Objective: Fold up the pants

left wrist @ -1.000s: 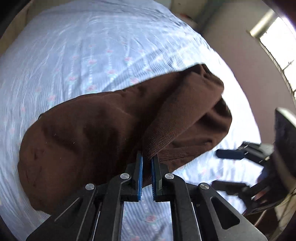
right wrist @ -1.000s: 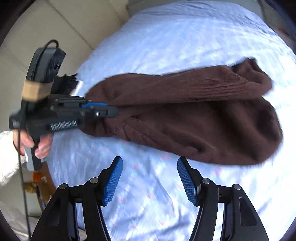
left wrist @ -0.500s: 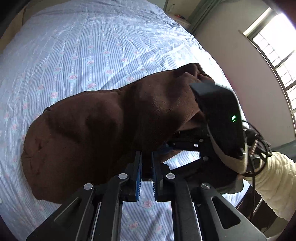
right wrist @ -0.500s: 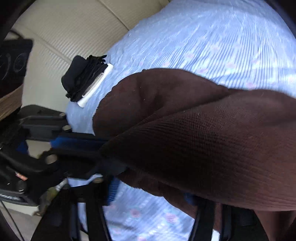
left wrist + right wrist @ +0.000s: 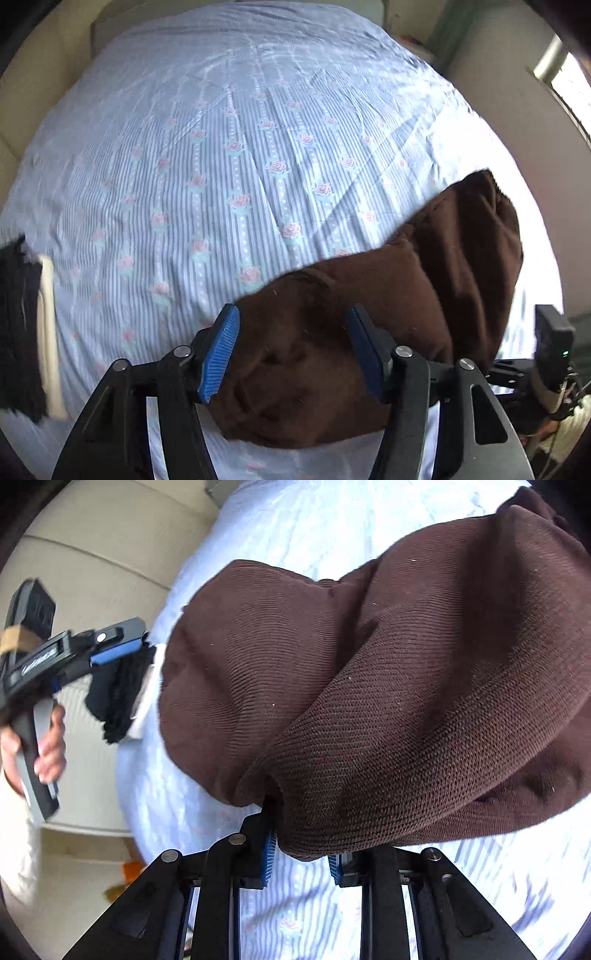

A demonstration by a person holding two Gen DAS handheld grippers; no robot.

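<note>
The brown knit pants [image 5: 388,317] lie bunched on the blue striped bed sheet [image 5: 240,147], at the lower right of the left wrist view. My left gripper [image 5: 291,350] is open, its blue pads on either side of the pants' near end without pinching it. It also shows at the left of the right wrist view [image 5: 110,653], away from the cloth. In the right wrist view the pants [image 5: 388,686] fill the frame. My right gripper [image 5: 301,853] is shut on a thick fold of the pants and holds it up off the sheet.
A folded black garment on a white one [image 5: 26,332] lies at the bed's left edge, also in the right wrist view [image 5: 122,694]. A cream padded headboard [image 5: 92,546] stands behind. A wall and a window [image 5: 565,85] are at the right.
My left gripper has opened and let go of the pants, then pulled back to the left. My right gripper has closed on a fold of the pants and lifted it.
</note>
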